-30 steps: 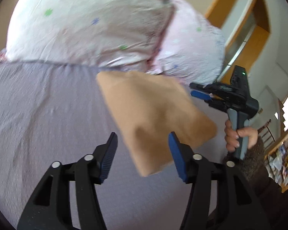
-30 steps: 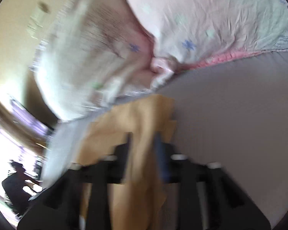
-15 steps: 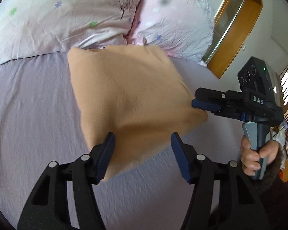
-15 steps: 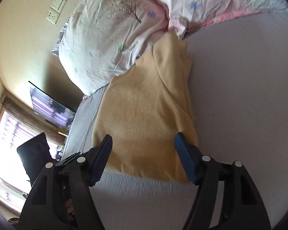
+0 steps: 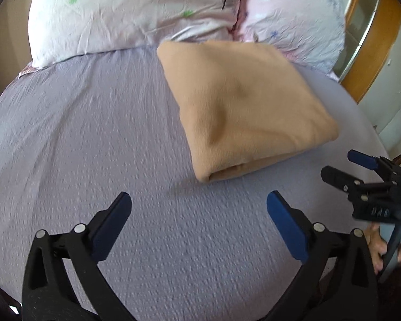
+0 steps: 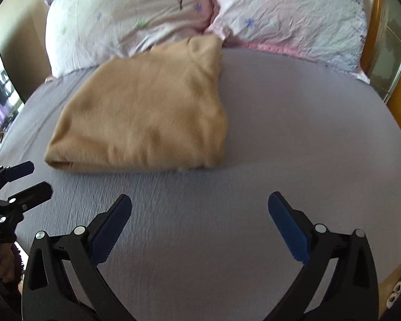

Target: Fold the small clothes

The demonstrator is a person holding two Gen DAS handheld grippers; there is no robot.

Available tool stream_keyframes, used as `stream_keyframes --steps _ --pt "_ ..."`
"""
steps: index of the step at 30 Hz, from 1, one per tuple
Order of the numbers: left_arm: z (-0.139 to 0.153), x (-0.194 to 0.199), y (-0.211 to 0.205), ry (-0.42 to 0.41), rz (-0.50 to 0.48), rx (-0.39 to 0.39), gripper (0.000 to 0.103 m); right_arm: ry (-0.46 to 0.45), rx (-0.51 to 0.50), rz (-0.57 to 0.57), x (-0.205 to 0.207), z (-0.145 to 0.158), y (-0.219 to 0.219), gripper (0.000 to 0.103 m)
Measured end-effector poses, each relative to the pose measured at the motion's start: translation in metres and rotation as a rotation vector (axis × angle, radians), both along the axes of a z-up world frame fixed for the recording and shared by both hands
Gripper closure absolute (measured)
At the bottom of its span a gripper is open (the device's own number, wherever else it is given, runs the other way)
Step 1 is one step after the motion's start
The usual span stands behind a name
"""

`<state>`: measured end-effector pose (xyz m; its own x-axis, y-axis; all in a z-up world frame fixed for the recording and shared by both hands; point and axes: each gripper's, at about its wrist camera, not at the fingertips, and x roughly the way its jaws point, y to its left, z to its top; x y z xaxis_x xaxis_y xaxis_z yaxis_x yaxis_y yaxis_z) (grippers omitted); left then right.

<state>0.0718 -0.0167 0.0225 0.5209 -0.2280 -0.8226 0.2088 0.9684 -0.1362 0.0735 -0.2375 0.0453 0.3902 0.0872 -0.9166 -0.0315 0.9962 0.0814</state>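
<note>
A tan garment (image 5: pixel 243 107) lies folded into a thick rectangle on the grey-lilac bed sheet (image 5: pixel 93 139), its far edge against the pillows. It also shows in the right wrist view (image 6: pixel 147 112). My left gripper (image 5: pixel 199 203) is open and empty, hovering over the sheet short of the garment's near corner. My right gripper (image 6: pixel 200 203) is open and empty, also short of the garment. Each gripper appears in the other's view: the right gripper (image 5: pixel 342 165) at the right edge, the left gripper (image 6: pixel 26 179) at the left edge, both clear of the cloth.
Two floral pillows (image 5: pixel 136 13) (image 6: pixel 286 16) lie across the head of the bed behind the garment. A wooden frame (image 5: pixel 371 40) stands at the right. The bed sheet (image 6: pixel 294 133) spreads to the right of the garment.
The right gripper let go of the garment, which now lies flat and folded on the bed. Both grippers opened wider and pulled back from it.
</note>
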Motion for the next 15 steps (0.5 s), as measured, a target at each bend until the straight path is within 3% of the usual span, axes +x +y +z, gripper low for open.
stream_keyframes --steps 7,13,15 --pt "-0.005 0.008 0.0 0.03 0.05 0.046 0.002 0.011 -0.098 -0.005 -0.001 -0.005 0.008 0.001" --pt "-0.006 0.005 -0.016 0.035 0.047 0.153 0.002 0.014 -0.08 0.0 0.001 -0.007 0.006 0.001" --pt "-0.005 0.005 -0.017 0.036 0.049 0.155 0.002 0.029 -0.045 0.0 0.001 -0.008 0.004 0.001"
